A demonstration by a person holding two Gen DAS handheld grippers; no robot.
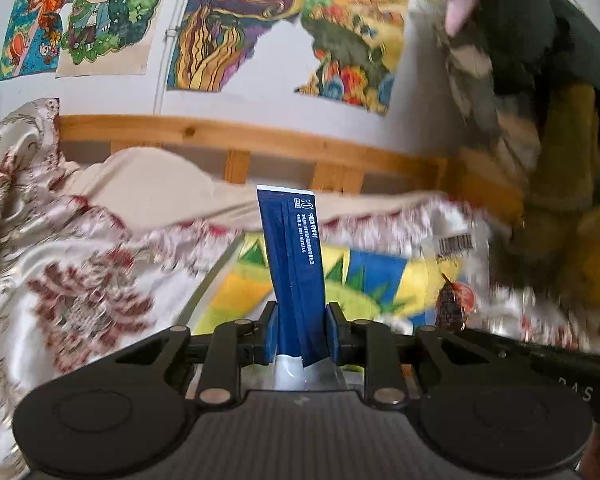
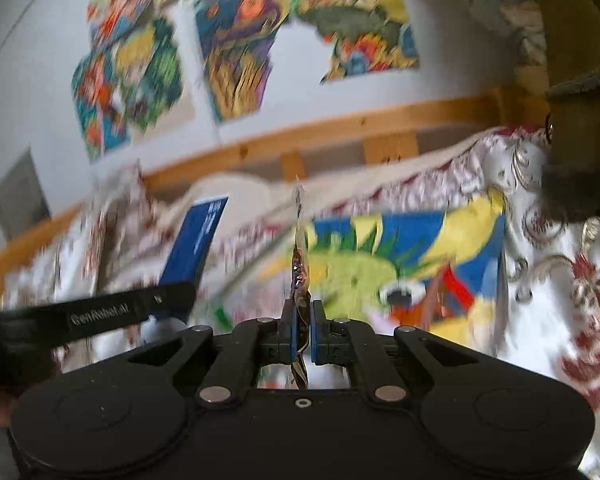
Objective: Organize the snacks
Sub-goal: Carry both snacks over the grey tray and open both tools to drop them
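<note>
My left gripper (image 1: pixel 301 330) is shut on a dark blue snack packet (image 1: pixel 292 256) with white print, held upright above the bed. The same packet (image 2: pixel 194 240) and the left gripper's arm show at the left of the right wrist view. My right gripper (image 2: pixel 301 330) is shut on a thin, crinkled foil snack wrapper (image 2: pixel 300 264), seen edge-on and standing upright. That wrapper with a barcode (image 1: pixel 454 276) shows at the right of the left wrist view, beside the right gripper's black body. Both views are motion-blurred.
Below lies a bed with a floral cover (image 1: pixel 60 264) and a bright blue, yellow and green cartoon sheet (image 2: pixel 380 264). A wooden rail (image 1: pixel 260 140) runs along the wall, which carries colourful posters (image 1: pixel 236 24). Dark and yellow plush or clothing (image 1: pixel 540 80) piles up at the right.
</note>
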